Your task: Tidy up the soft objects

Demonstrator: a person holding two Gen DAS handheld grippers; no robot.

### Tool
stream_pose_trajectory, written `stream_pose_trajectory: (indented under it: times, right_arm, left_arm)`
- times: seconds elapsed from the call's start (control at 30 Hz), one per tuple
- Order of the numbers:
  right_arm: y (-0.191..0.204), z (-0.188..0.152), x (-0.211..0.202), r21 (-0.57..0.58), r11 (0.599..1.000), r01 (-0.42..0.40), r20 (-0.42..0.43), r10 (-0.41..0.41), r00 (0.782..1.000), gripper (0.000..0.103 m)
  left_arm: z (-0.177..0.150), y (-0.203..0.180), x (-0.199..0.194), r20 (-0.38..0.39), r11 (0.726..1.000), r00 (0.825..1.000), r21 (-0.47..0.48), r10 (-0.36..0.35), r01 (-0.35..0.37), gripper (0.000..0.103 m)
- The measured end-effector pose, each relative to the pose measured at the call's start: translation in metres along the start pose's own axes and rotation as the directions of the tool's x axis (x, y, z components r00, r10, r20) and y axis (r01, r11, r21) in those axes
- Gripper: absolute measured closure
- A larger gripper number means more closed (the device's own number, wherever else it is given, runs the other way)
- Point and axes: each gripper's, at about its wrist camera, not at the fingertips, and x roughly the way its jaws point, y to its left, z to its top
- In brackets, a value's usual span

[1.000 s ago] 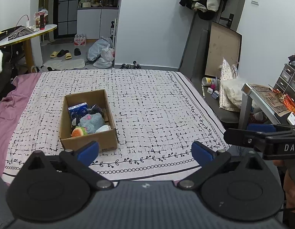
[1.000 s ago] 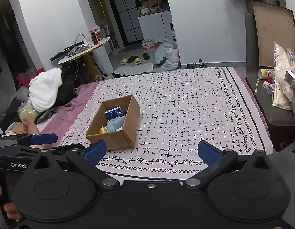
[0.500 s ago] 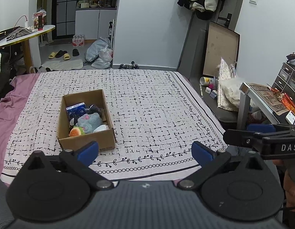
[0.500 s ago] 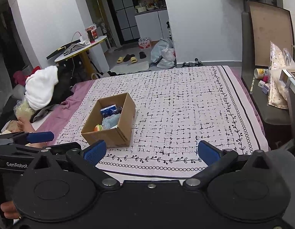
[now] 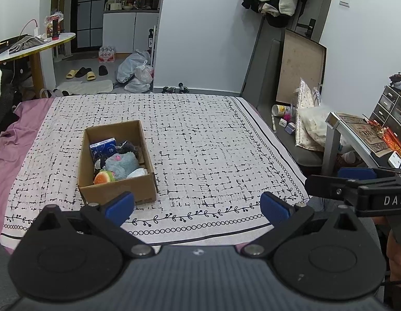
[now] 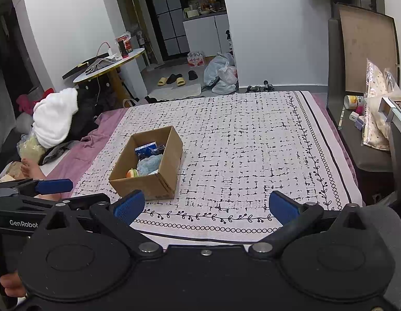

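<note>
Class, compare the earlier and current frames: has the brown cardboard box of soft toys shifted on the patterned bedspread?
No. The brown cardboard box keeps the same place against the bedspread and its vine border; only the cameras drifted slightly.

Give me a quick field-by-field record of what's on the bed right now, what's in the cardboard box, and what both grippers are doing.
surface: bed with white black-patterned bedspread
container: open brown cardboard box, standing on the bedspread
box contents: blue patterned packet, grey-blue plush toy, orange and green soft toy, black soft item, white soft item
left gripper: open, empty, held back at the near edge of the bed
right gripper: open, empty, held back at the near edge of the bed
contact: neither gripper touches the box
</note>
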Motion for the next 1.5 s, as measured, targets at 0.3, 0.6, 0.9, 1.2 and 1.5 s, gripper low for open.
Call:
stream_pose_trajectory:
  times: [0.3,0.6,0.9,1.2,1.5]
  right_arm:
    - [-0.002,0.000,0.000,-0.001,1.000,0.005,0.001,-0.005,1.000,0.000]
    - [-0.004,0.000,0.001,0.003,1.000,0.008,0.001,-0.008,1.000,0.000]
    - [-0.005,-0.002,0.001,0.005,1.000,0.010,-0.001,-0.010,1.000,0.000]
    - [-0.004,-0.004,0.006,-0.003,1.000,0.018,-0.007,-0.018,1.000,0.000]
    - [0.001,-0.005,0.011,-0.017,1.000,0.023,-0.026,-0.023,0.999,0.000]
  left_arm:
    - [-0.001,-0.001,-0.001,0.004,1.000,1.000,0.009,-0.002,0.002,0.000]
    - [-0.002,-0.002,0.000,0.004,1.000,1.000,0.012,-0.008,0.008,0.000]
    - [-0.004,-0.003,0.001,0.005,1.000,1.000,0.013,-0.013,0.013,0.000]
    - [-0.005,0.002,0.002,0.004,1.000,1.000,0.003,-0.013,0.013,0.000]
    - [-0.007,0.007,0.002,0.015,1.000,1.000,-0.010,-0.011,0.011,0.000]
